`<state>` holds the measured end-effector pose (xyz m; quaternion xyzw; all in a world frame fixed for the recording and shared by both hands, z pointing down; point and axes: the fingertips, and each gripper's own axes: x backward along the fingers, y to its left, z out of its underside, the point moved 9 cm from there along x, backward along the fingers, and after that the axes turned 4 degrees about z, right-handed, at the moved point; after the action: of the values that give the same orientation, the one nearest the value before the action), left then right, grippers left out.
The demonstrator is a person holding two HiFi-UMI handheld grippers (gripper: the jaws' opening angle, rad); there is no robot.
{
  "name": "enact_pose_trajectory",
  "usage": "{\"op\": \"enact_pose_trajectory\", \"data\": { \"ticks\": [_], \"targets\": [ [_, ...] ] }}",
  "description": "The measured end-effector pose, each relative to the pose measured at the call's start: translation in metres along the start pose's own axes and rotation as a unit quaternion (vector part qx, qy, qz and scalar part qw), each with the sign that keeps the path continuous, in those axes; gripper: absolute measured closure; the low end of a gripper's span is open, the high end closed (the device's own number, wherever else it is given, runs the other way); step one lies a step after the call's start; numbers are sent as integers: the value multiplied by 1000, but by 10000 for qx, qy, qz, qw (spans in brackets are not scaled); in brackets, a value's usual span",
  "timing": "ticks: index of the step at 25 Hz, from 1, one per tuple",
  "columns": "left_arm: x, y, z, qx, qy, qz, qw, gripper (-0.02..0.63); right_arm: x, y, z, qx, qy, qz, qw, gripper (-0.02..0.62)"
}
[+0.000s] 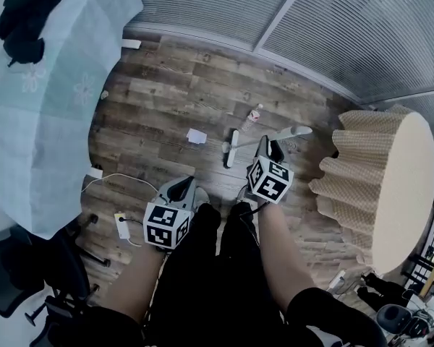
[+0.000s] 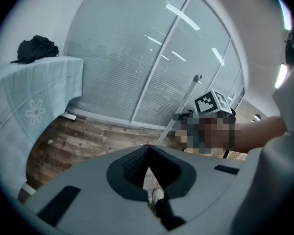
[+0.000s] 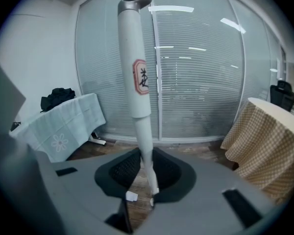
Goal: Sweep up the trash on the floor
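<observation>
R gripper (image 3: 143, 160) clamped on broom handle (image 3: 137, 72); L gripper (image 2: 147, 152) jaws together, empty. Handle looks light, stiff, prob. slick. Paper scrap (image 1: 196, 136) mid-floor, near broom head (image 1: 230, 150); flimsy, sweep gently.

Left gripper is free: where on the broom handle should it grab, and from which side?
Probably the thick upper sleeve, from the left, jaws across it: it stands near upright, free, and the right gripper clamps the thin shaft below.
</observation>
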<state>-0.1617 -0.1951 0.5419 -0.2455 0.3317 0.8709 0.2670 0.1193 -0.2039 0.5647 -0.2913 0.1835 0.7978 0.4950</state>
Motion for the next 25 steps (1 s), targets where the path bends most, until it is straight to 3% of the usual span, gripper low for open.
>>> {"op": "enact_pose_trajectory", "data": {
  "ticks": [10, 15, 25],
  "targets": [
    [24, 7, 3, 228, -200, -281, 9991, 612, -8, 43, -8, 135, 126, -597, 9980, 509],
    [27, 2, 6, 323, -267, -331, 9986, 612, -4, 43, -14, 173, 60, -677, 9975, 511],
    [-7, -33, -10, 106, -219, -46, 9997, 612, 14, -28, -19, -42, -79, -571, 9983, 511]
  ]
}}
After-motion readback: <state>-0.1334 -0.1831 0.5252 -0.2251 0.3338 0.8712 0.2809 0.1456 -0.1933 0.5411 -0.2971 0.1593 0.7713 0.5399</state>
